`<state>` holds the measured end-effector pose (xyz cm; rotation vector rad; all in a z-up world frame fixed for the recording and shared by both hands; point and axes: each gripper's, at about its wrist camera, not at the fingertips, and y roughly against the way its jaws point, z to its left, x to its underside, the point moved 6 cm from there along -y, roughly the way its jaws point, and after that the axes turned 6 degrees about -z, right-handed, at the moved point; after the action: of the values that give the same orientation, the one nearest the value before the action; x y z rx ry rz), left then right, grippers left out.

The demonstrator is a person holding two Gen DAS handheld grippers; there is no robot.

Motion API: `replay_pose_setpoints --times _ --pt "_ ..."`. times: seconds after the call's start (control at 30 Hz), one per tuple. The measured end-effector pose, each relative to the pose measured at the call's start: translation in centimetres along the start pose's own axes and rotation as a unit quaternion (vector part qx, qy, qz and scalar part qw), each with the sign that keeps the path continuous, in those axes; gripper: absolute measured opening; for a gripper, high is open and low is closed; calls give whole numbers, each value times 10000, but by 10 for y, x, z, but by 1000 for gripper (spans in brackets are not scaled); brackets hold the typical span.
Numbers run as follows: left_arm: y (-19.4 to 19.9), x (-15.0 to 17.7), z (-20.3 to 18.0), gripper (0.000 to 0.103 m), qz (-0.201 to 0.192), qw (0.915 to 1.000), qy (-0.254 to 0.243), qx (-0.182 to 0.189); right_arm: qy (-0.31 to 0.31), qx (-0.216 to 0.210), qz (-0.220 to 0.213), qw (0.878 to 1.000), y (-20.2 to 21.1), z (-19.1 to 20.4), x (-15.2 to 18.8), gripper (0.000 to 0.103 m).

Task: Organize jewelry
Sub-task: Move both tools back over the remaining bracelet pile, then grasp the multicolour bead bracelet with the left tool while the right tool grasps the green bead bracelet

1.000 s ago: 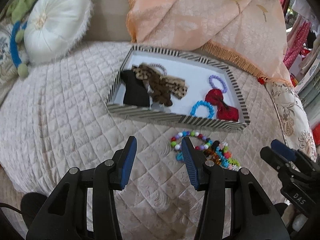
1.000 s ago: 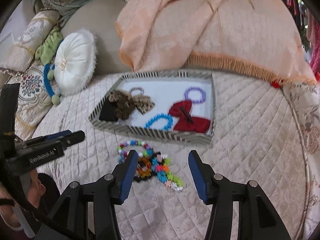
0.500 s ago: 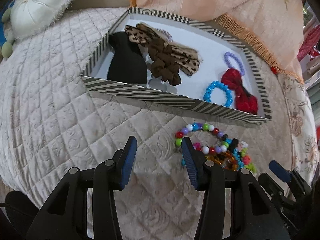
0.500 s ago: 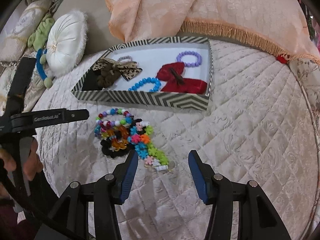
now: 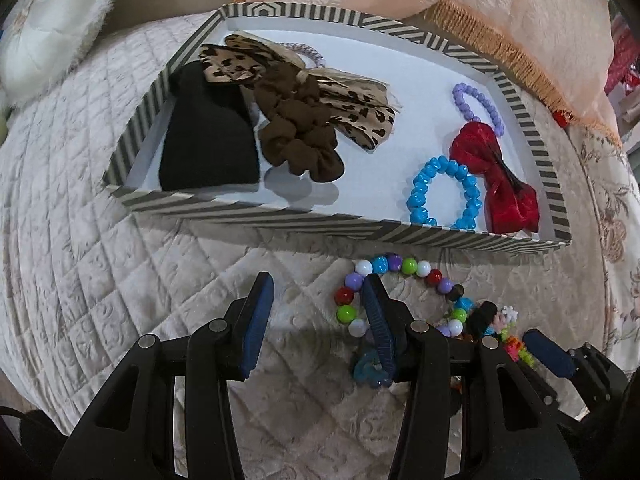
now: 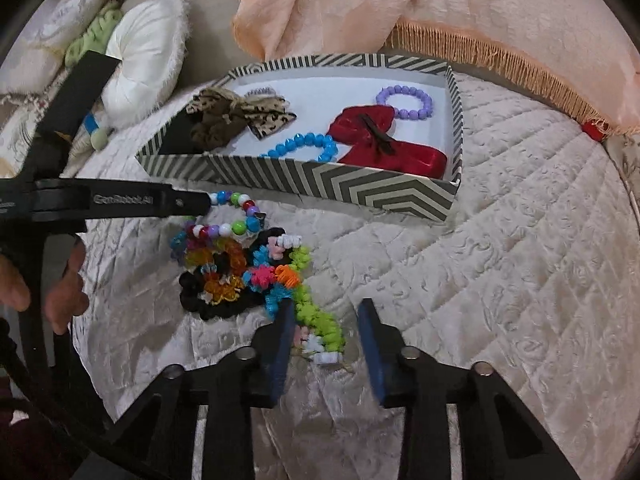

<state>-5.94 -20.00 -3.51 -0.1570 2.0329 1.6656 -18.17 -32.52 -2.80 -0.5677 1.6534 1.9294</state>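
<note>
A striped tray (image 5: 256, 216) (image 6: 320, 182) on the quilt holds a black cloth (image 5: 208, 140), a brown scrunchie (image 5: 300, 136), a leopard bow (image 5: 240, 60), a blue bead bracelet (image 5: 442, 192), a purple bracelet (image 5: 480, 104) and a red bow (image 5: 500, 172). In front of it lies a pile of jewelry (image 6: 248, 268) with a multicoloured bead bracelet (image 5: 400, 268) on top. My left gripper (image 5: 316, 284) is open, its right finger inside that bracelet's loop. My right gripper (image 6: 326, 308) is open around the pile's neon green end (image 6: 320, 320).
A peach fringed throw (image 6: 440, 8) lies behind the tray. A white round cushion (image 6: 144, 60) and patterned pillows sit at the left. The quilted surface (image 6: 500, 260) slopes away to the right. A hand (image 6: 60, 292) holds the left gripper's handle.
Both grippers have moved forward and down toward the jewelry pile. The left finger has entered the bead bracelet's loop; the right fingers now straddle the pile's near end.
</note>
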Motion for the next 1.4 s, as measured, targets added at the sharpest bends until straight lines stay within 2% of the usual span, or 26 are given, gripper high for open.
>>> replay_pose_setpoints --times 0.03,0.13,0.2,0.27,0.33,0.4,0.93,1.4 --pt "-2 -1 -1 46 -11 10000 -30 -19 21 10 -29 10000 2 0 1 19" --pt "-2 -2 -3 43 -78 9999 -79 14 6 -6 -79 10000 9 -1 1 19" --pt "-2 -3 -1 20 -143 9998 -126 -36 -41 -12 -155 9999 17 -4 0 19" --pt "-1 -5 0 14 -135 9999 -57 70 -122 -45 -261 9996 26 -6 -3 19" --pt "2 -5 4 14 -52 9993 119 348 -200 -104 -359 9991 35 -7 -6 19" --pt "8 -5 8 8 -59 9989 171 425 -254 -150 -479 9984 46 -7 -10 19" --pt "82 -13 6 8 -617 9959 -56 658 -197 -251 -1018 9943 98 7 -37 19" --pt "127 -21 6 8 -1011 9926 -110 664 26 -274 -1145 9930 118 24 -54 19"
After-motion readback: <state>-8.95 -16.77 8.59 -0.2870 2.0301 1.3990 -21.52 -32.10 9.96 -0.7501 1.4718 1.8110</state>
